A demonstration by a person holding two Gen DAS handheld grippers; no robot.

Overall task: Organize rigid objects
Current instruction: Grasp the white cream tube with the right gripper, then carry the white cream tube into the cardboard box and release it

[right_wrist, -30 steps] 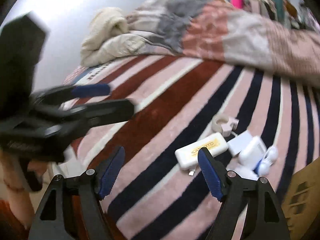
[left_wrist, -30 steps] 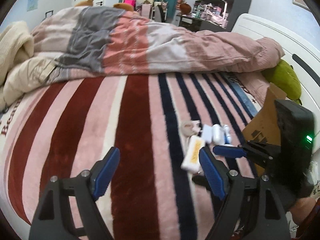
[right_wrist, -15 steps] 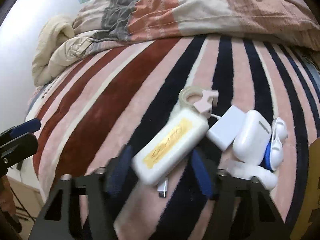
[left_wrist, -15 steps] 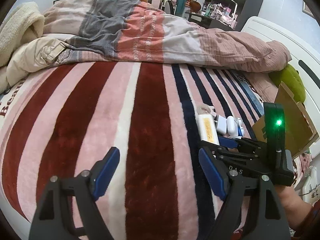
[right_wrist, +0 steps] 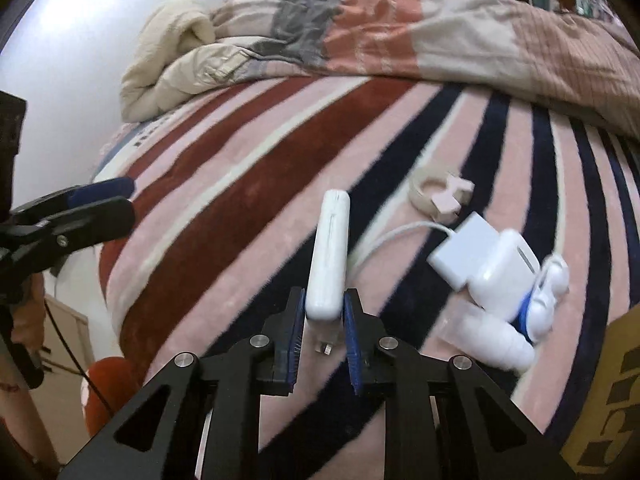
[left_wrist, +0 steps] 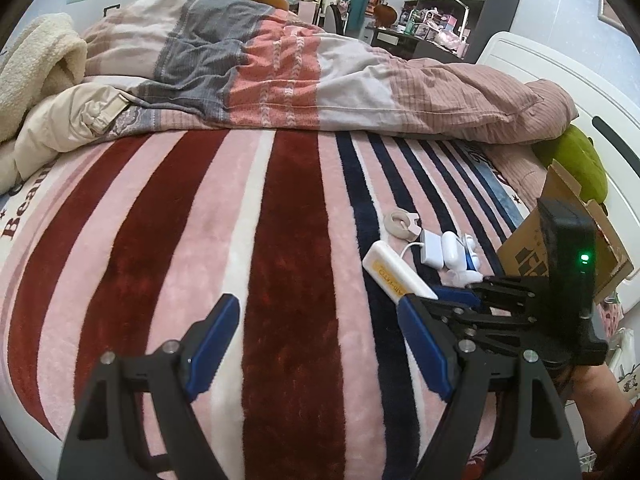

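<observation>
Striped bed (left_wrist: 168, 240), rumpled quilt behind. Right tool (right_wrist: 323, 316) clamped on white power bank (right_wrist: 330, 256), its plug end half hidden. Left tool (left_wrist: 316, 344) apart, empty. Carton (left_wrist: 560, 236) cut off at right edge.

the cardboard box (right_wrist: 608, 396) is cut off by the right wrist view's right edge, its black print only partly readable. the small white items (left_wrist: 456, 256) near the striped blanket's (left_wrist: 280, 280) right edge are too small in the left wrist view to tell apart. the white power bank's (right_wrist: 329, 256) near end sits hidden between blue pads (right_wrist: 295, 336).
</observation>
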